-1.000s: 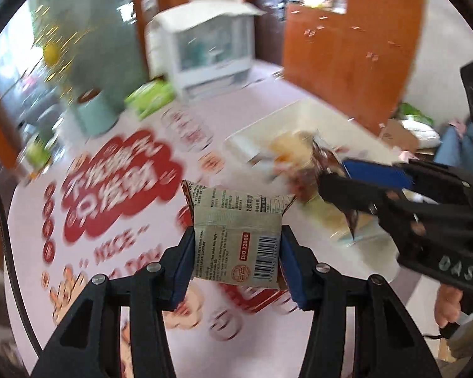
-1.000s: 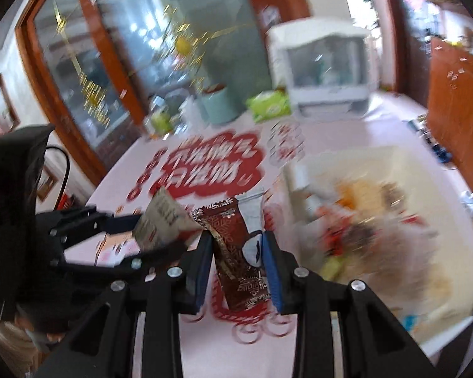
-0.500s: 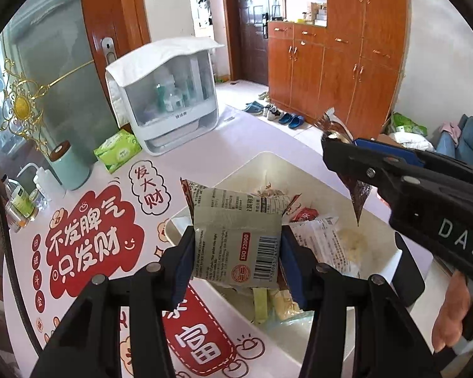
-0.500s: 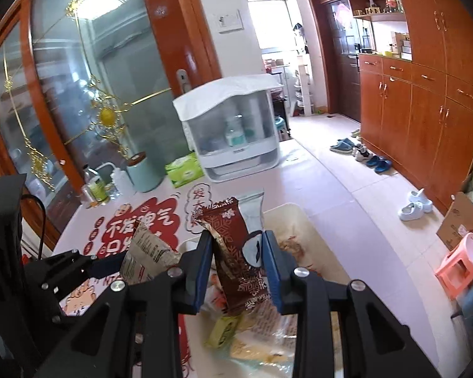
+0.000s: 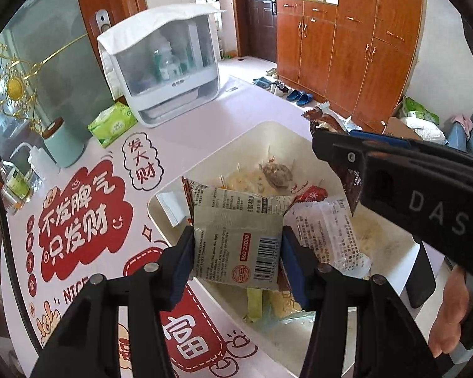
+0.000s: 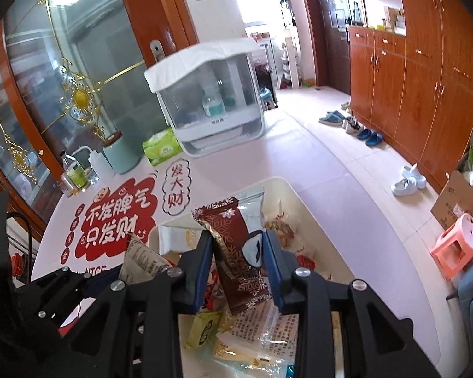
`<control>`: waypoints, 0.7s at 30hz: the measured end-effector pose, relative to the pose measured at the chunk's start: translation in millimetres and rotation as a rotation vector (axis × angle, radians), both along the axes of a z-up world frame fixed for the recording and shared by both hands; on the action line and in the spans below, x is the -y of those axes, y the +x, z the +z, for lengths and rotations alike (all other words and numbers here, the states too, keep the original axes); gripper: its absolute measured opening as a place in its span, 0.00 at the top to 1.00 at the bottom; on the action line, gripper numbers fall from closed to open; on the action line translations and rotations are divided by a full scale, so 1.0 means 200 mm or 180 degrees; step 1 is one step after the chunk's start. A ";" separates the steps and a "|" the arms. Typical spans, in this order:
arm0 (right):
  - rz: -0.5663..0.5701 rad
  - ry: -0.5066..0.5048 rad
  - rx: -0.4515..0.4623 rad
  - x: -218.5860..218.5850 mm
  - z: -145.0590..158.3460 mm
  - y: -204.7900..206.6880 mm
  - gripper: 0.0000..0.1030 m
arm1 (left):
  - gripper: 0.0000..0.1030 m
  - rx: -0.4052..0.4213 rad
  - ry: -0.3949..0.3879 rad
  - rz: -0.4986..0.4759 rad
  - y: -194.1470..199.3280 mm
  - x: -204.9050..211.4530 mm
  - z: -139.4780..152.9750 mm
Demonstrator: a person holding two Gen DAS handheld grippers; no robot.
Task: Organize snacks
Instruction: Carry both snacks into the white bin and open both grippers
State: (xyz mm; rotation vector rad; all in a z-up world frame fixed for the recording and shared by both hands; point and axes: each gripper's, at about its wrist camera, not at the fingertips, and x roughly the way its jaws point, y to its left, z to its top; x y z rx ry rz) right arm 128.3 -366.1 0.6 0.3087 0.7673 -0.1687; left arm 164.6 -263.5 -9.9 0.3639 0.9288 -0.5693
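Note:
My left gripper is shut on a beige snack packet with a barcode, held above the near edge of a cream bin full of wrapped snacks. My right gripper is shut on a brown-and-silver snack packet, held over the same bin. In the left wrist view the right gripper reaches in from the right with the brown packet hanging from it. The left gripper with its beige packet shows at lower left in the right wrist view.
The bin sits on a pink table with a red-and-white printed mat. At the back stand a white covered rack, a green tissue pack, a teal canister and small bottles. Wooden cabinets and shoes lie beyond.
Both grippers have swung from over the printed mat to over the bin, each still holding its packet. In the last half second they moved slightly lower and closer to the bin.

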 end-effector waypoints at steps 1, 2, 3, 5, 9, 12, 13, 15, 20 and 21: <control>0.0000 0.0026 -0.0039 0.01 -0.01 0.01 0.67 | 0.33 -0.0020 -0.0005 0.0006 0.00 0.00 -0.01; 0.0008 0.0050 -0.0065 0.01 -0.02 0.01 0.66 | 0.25 -0.0045 -0.0015 -0.0002 0.00 0.00 -0.01; 0.0017 0.0081 -0.0088 0.01 -0.03 0.01 0.64 | 0.09 -0.0059 -0.0025 -0.0021 0.00 0.00 -0.02; 0.0010 0.0096 -0.0107 0.02 -0.04 0.01 0.51 | 0.01 -0.0008 -0.0038 -0.0028 -0.03 0.00 -0.01; -0.0042 0.0054 -0.0082 0.02 -0.04 -0.02 0.42 | 0.01 0.0100 0.0054 0.0008 -0.07 0.01 -0.01; -0.0059 0.0075 -0.0086 0.03 -0.04 -0.04 0.41 | 0.01 0.0098 0.0096 0.0073 -0.08 0.00 -0.02; -0.0062 0.0072 -0.0090 0.03 -0.04 -0.05 0.41 | 0.01 0.0096 0.0102 0.0085 -0.08 0.00 -0.01; -0.0065 0.0061 -0.0113 0.03 -0.04 -0.06 0.41 | 0.01 0.0093 0.0116 0.0120 -0.10 -0.01 -0.01; -0.0064 0.0037 -0.0146 0.03 -0.05 -0.09 0.41 | 0.01 0.0081 0.0124 0.0203 -0.13 -0.04 -0.01; -0.0059 0.0032 -0.0153 0.02 -0.05 -0.10 0.41 | 0.01 0.0082 0.0126 0.0220 -0.14 -0.04 -0.01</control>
